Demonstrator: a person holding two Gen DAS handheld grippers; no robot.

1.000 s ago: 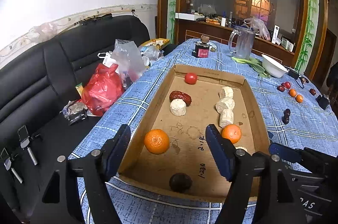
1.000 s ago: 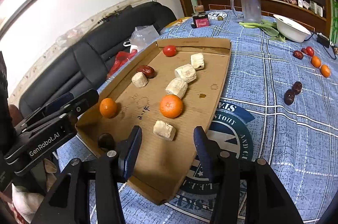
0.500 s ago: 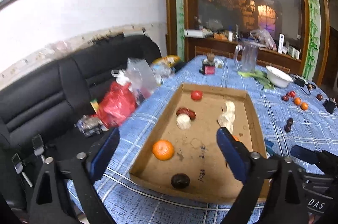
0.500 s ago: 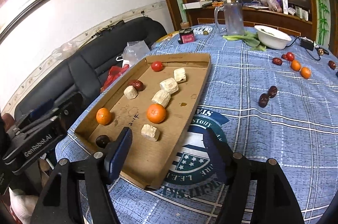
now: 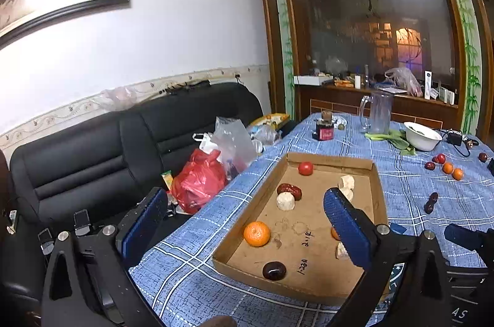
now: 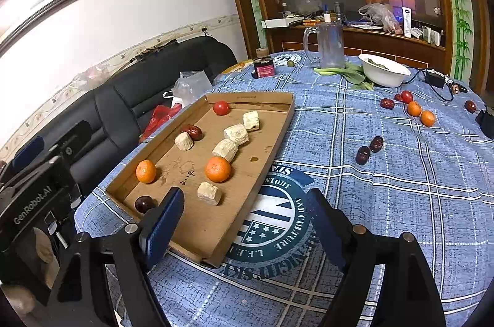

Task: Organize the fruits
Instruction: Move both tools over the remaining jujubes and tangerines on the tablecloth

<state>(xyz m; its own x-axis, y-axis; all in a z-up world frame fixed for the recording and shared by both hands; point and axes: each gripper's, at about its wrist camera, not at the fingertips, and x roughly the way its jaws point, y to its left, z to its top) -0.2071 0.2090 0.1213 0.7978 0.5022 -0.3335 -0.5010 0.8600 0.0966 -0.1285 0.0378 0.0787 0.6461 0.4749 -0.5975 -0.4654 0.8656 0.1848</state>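
Left hand-held gripper [image 5: 244,222]: jaws opening, nothing between the pads, raised above the near left corner of the cardboard tray [image 5: 378,191]. Right hand-held gripper [image 6: 244,222]: jaws opening, nothing gripped, poised over the tray's near right corner and the round printed emblem [image 6: 278,219] on the cloth.

Tray flat on the bench [image 6: 386,203], which carries a blue checked cloth. Inside the tray, nearest the grippers: dark round fruit [image 6: 144,204] in the near left corner; pale chunk [image 6: 209,193] just beside it toward the middle. Further in: small orange [image 6: 146,171] by the left wall, larger orange [image 6: 218,169] near the centre, touching a pale chunk [image 6: 224,150]. Beyond: two more pale chunks [image 6: 236,134] in a diagonal row; a fifth pale chunk [image 6: 184,141] touching a dark red date [image 6: 192,132]. Red tomato [image 6: 221,107] at the far end.

Outside the tray, on the cloth to the right: two dark dates [image 6: 369,149] close together; farther off, a cluster of red fruits and two small oranges [image 6: 420,113].

Far end of bench: white bowl [image 6: 386,71], green leaves [image 6: 349,71], clear pitcher [image 6: 330,44], dark jar [image 6: 263,63].

Left of bench: black sofa [image 5: 92,148] carrying a red bag [image 5: 199,180] and clear plastic bags [image 5: 231,142].
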